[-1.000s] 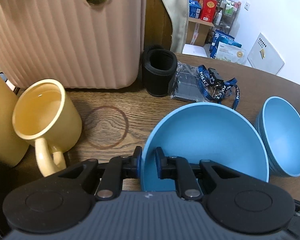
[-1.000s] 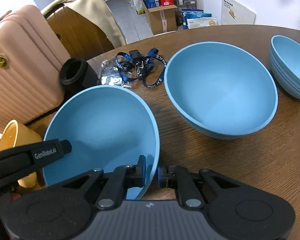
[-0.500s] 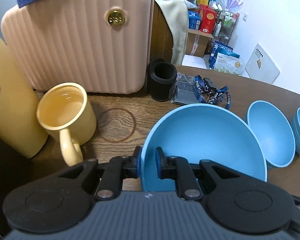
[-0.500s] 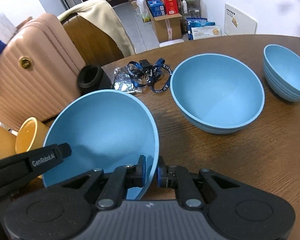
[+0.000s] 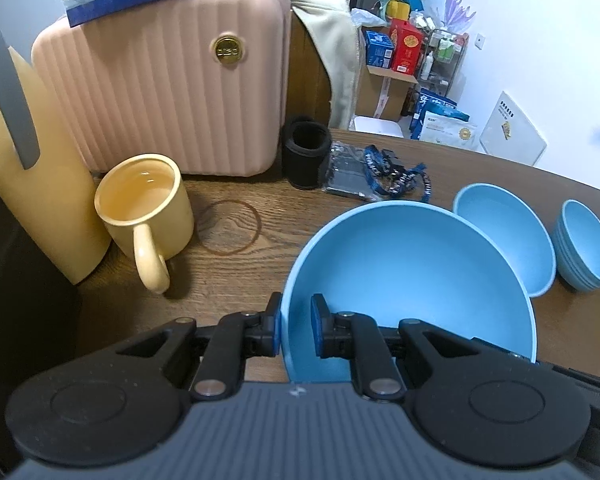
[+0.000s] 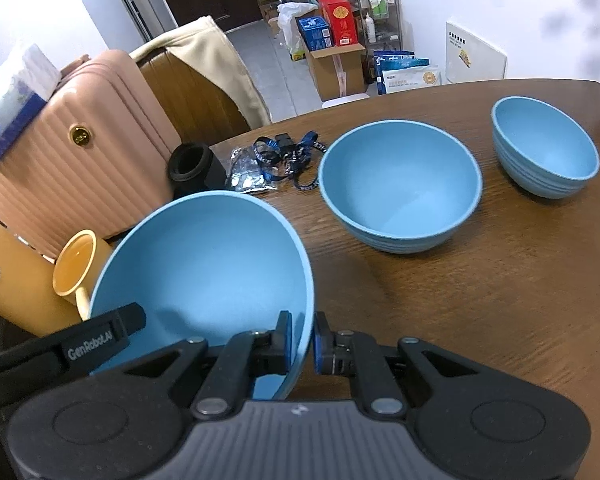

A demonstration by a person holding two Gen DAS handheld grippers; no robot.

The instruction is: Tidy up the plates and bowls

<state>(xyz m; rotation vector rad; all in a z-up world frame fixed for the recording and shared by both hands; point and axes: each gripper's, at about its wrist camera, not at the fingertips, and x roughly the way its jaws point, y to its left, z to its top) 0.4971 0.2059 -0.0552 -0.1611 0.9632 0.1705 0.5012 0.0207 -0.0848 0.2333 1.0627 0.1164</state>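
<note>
Tabletop point(image 6: 480, 300): dark wood, crowded at the far-left side.
Large bowl point(image 6: 204, 264): blue, lifted clear of the tabletop, tilted; probably bound for nesting with the other bowls.
Medium bowl point(image 6: 400, 184): upright, empty, near the large bowl's far-right side.
Small bowl stack point(image 6: 546, 148): several nested, count unclear.
Mug point(image 5: 144, 208): yellow, just beside the carry path.
Left hand-held gripper point(image 5: 296, 330): clamped on the large bowl's near-left rim.
Right hand-held gripper point(image 6: 302, 342): clamped on the rim's right side.
Handling: level both grips together, clear the mug, then centre the large bowl before lowering.
</note>
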